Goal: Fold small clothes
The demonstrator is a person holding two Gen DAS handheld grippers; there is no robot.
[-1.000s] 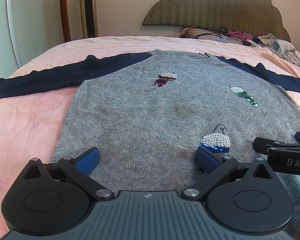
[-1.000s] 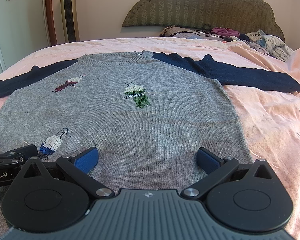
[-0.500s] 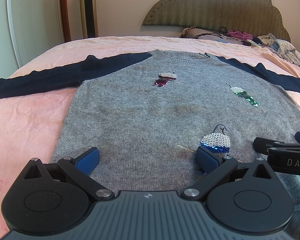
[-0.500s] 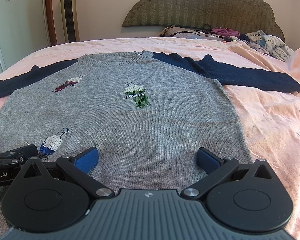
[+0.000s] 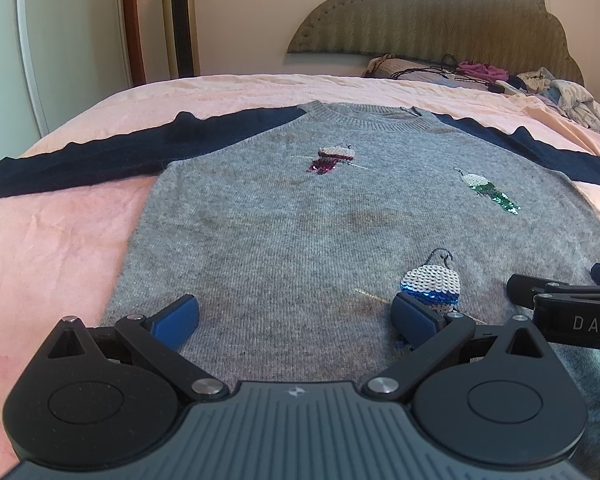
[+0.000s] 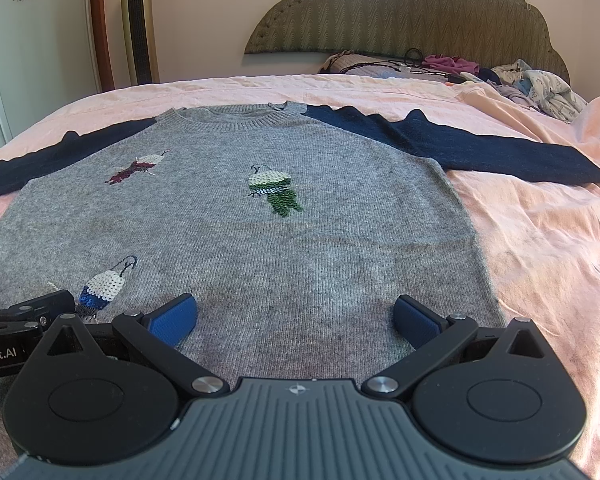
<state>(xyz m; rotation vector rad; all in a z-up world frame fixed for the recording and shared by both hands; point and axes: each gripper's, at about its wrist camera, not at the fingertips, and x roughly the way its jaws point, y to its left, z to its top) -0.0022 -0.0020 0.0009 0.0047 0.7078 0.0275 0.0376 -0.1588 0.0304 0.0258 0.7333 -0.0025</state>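
A small grey sweater (image 5: 284,232) (image 6: 300,248) with navy sleeves lies flat and face up on the pink bed, both sleeves spread sideways. Sequin motifs in red, green and blue dot its front. My left gripper (image 5: 296,318) hovers open over the hem's left half, its right finger beside the blue sequin motif (image 5: 430,286). My right gripper (image 6: 296,318) is open over the hem's right half, nothing between its fingers. Each gripper shows at the edge of the other's view. The hem itself is hidden under the gripper bodies.
The pink sheet (image 6: 540,240) is wrinkled around the sweater. Loose clothes and cables (image 6: 532,84) are piled at the headboard (image 6: 420,12). A tower fan (image 5: 180,20) and a white wardrobe door (image 5: 4,48) stand past the bed's far left side.
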